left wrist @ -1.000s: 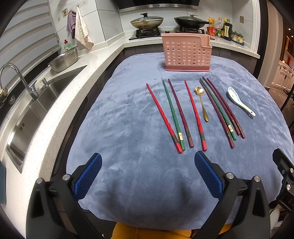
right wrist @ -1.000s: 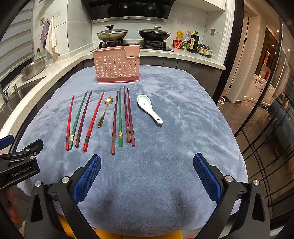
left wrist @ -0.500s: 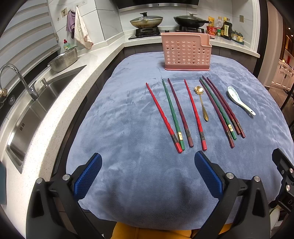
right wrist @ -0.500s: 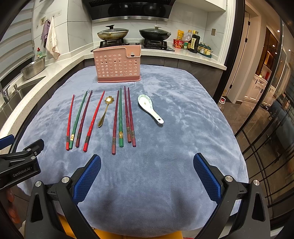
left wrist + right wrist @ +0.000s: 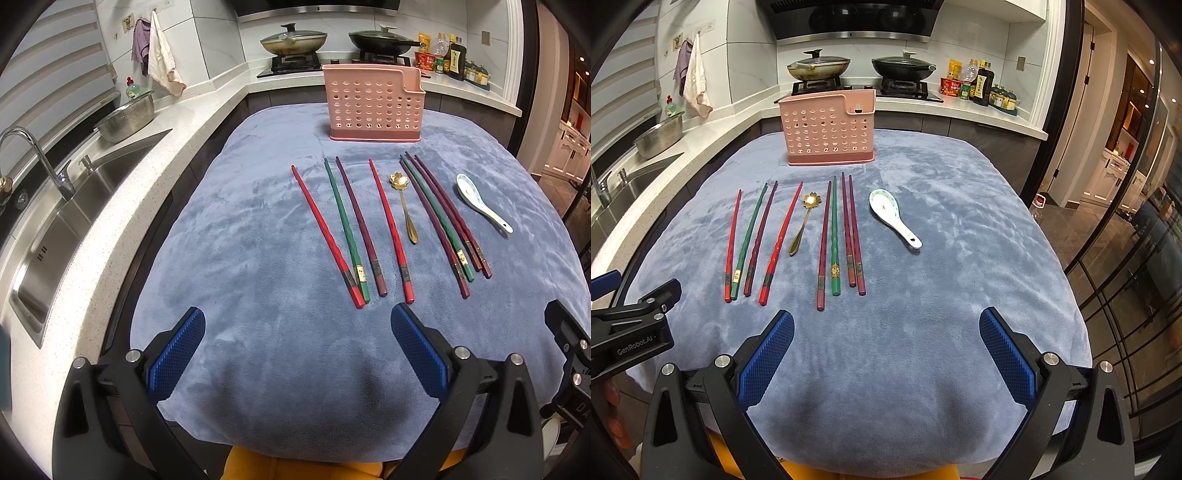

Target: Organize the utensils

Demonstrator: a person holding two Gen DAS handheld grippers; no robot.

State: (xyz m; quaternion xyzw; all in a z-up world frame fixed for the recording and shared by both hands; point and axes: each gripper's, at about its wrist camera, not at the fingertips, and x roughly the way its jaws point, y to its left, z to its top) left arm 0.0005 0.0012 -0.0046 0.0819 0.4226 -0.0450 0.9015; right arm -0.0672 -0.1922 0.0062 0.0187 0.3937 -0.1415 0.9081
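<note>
Several red, green and maroon chopsticks [image 5: 386, 230] [image 5: 833, 236] lie side by side on a blue-grey cloth [image 5: 266, 236] [image 5: 960, 258]. A gold spoon [image 5: 403, 206] [image 5: 803, 221] lies among them. A white ceramic spoon [image 5: 482, 206] [image 5: 894, 216] lies to their right. A pink perforated holder [image 5: 373, 103] [image 5: 827, 127] stands upright behind them. My left gripper [image 5: 297, 350] is open and empty at the near edge. My right gripper [image 5: 886, 350] is open and empty, also near the front edge.
A steel sink [image 5: 55, 229] with a tap and a metal bowl [image 5: 129, 116] sit on the counter at the left. Two lidded pans [image 5: 820, 68] stand on the hob behind the holder. Bottles [image 5: 979, 85] stand at the back right. A glass partition [image 5: 1126, 240] runs along the right.
Both grippers have edged slightly forward toward the utensils. Nothing on the cloth has moved.
</note>
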